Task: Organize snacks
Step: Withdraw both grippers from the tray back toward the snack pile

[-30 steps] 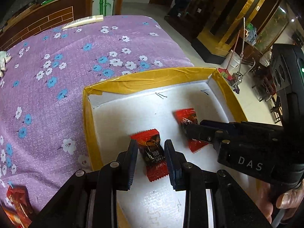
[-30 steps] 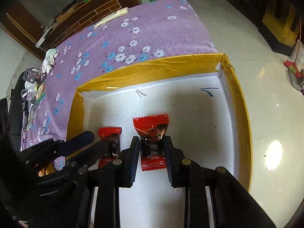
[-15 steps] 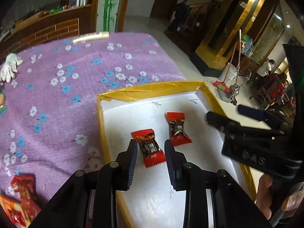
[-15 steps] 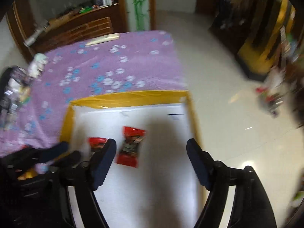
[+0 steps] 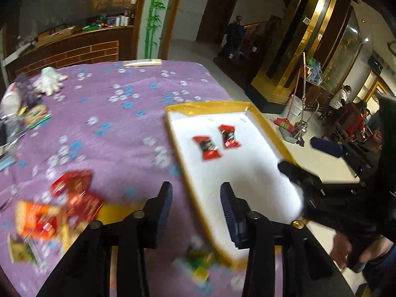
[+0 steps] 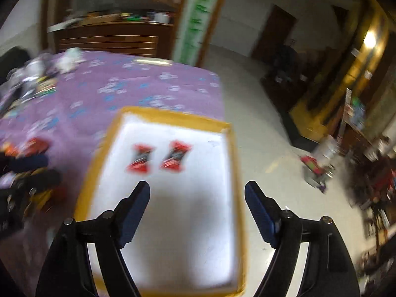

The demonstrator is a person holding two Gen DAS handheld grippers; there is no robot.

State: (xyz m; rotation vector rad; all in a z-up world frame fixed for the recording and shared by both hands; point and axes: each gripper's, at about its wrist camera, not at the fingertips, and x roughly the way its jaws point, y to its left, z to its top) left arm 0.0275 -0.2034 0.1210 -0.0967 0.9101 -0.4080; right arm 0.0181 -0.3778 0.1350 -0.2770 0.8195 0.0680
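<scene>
L gripper [image 5: 195, 204] and R gripper [image 6: 197, 206] both hung w/ jaws apart, nothing held. Two candies [image 6: 158, 157] lay side by side in the tray [image 6: 237, 193], prob. lined up on purpose: glossy red twist wraps, crimped ends. Tray: white foam-like floor, yellow taped rim. More snacks [image 5: 59, 208] waited on the floral cloth [image 5: 111, 123].

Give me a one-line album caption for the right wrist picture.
Open right gripper above a yellow-rimmed tray holding two red candies.

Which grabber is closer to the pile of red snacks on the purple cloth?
Left. The left gripper hangs just beside the red snack pile, while the right gripper hangs over the white tray, farther away.
</scene>
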